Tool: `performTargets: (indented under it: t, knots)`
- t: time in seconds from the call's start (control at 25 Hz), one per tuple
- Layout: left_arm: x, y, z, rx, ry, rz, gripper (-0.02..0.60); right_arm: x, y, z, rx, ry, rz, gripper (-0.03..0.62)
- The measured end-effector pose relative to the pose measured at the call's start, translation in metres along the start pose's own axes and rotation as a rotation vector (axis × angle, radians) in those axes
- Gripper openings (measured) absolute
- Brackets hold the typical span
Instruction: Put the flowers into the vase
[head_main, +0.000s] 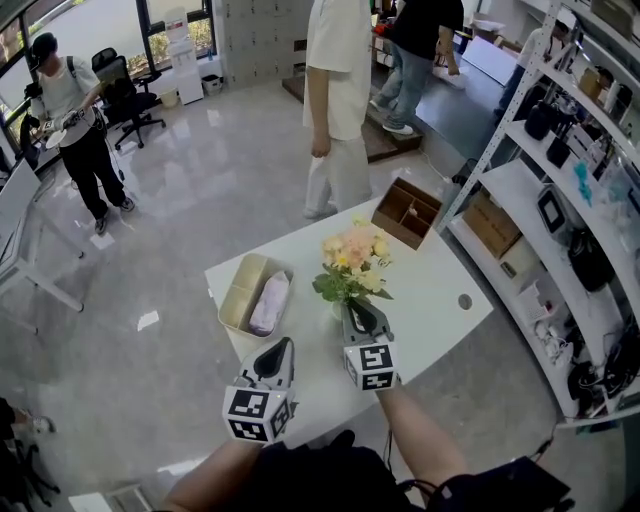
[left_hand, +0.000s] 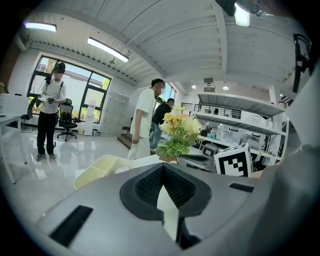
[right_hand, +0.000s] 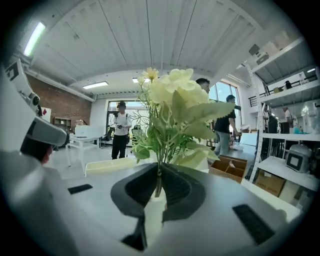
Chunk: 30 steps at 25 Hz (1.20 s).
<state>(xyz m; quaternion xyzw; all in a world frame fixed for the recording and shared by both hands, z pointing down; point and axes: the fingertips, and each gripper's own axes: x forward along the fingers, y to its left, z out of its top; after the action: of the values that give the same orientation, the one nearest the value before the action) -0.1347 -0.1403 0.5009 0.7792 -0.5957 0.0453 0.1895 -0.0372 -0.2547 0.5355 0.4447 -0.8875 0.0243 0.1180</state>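
A bunch of yellow and peach flowers (head_main: 352, 258) with green leaves stands upright over the white table (head_main: 430, 300). My right gripper (head_main: 365, 312) is shut on its stems just under the leaves. In the right gripper view the stems (right_hand: 159, 181) run down between the dark pads, and the white top of a vase (right_hand: 154, 206) shows right below them. From the head view the vase (head_main: 336, 311) is mostly hidden by leaves and the gripper. My left gripper (head_main: 280, 347) hovers at the table's near edge, left of the flowers, its jaws together with nothing in them.
A cream tray (head_main: 243, 290) holding a pale lilac bundle lies at the table's left. A brown divided box (head_main: 407, 212) sits at the far corner. A person in light clothes (head_main: 335, 100) stands just beyond the table. Shelves (head_main: 560, 210) line the right side.
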Motion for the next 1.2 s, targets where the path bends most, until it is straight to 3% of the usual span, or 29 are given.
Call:
performTargets:
  t: [0.56, 1.2]
  knots:
    - [0.005, -0.001, 0.002, -0.007, -0.012, -0.016, 0.003, 0.006, 0.008, -0.011, 0.027, 0.117, 0.083, 0.054]
    - [0.002, -0.009, 0.003, -0.003, -0.026, -0.042, 0.003, -0.016, 0.009, -0.005, 0.034, 0.131, 0.066, 0.061]
